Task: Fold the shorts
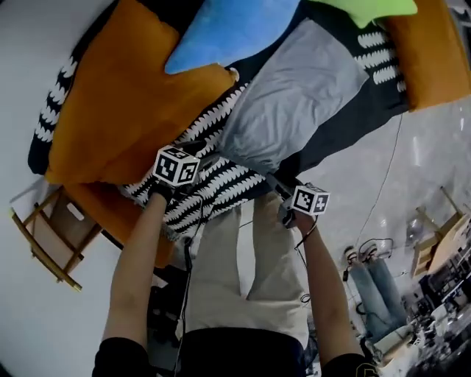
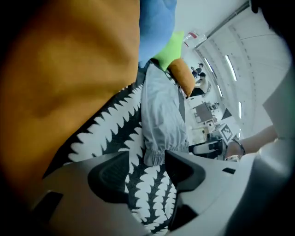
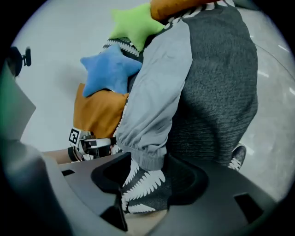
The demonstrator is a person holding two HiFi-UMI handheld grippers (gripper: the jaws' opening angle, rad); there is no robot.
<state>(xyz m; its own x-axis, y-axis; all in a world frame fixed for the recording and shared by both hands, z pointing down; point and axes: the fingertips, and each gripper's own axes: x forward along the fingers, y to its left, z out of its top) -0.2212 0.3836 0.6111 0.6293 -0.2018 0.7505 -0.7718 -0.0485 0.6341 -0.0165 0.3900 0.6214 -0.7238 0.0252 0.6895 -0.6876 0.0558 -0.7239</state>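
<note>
The grey shorts (image 1: 294,96) lie spread on a black-and-white patterned blanket (image 1: 221,184), their near edge towards me. My left gripper (image 1: 196,149) hovers at the shorts' near left corner. In the left gripper view it (image 2: 146,168) stands open over the blanket, with the gathered hem (image 2: 154,154) just past its tips. My right gripper (image 1: 274,182) is at the near right corner. In the right gripper view it (image 3: 147,175) is open, and the ribbed cuff (image 3: 147,159) of the shorts (image 3: 156,92) sits at the mouth of its jaws, unpinched.
Orange pillows (image 1: 125,96) lie left of the shorts, with a blue star cushion (image 1: 221,29) and a green one (image 1: 375,9) beyond. A dark grey cover (image 3: 216,92) lies right of the shorts. A wooden chair (image 1: 44,235) stands at the left.
</note>
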